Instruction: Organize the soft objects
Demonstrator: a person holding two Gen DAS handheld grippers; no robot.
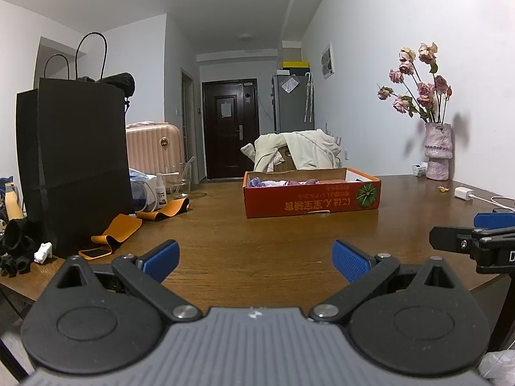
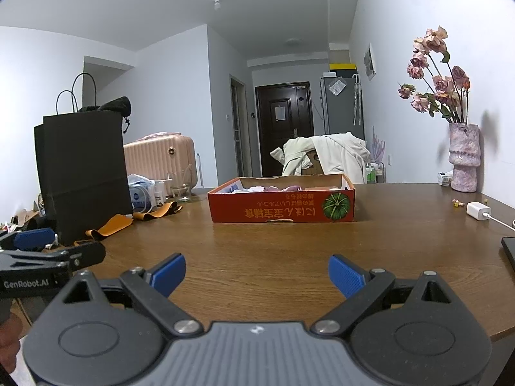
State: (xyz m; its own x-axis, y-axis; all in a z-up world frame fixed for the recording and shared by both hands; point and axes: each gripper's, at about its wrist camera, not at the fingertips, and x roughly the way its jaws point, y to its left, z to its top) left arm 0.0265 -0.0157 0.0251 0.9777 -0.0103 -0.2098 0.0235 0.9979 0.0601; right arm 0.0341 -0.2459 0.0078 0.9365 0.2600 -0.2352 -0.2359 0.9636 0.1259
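Soft cloth pieces [image 2: 273, 188], pink, purple and white, lie bunched low inside the orange box [image 2: 281, 212], which sits near the middle of the brown surface [image 2: 257, 257]. I cannot tell which way each piece points, because only their tops show over the box wall. The box itself is long from left to right, with its long side facing the cameras. Both the left tongs [image 1: 256, 259] and the right tongs [image 2: 257, 271] are wide open and hold nothing, well apart from the box. A pinch could grab two pieces at once, since they are tangled. A push could slide the light box. Orange strips [image 1: 119, 228] lie by the black bag [image 1: 77, 160], and the flower vase [image 2: 463, 157] could tip if bumped.
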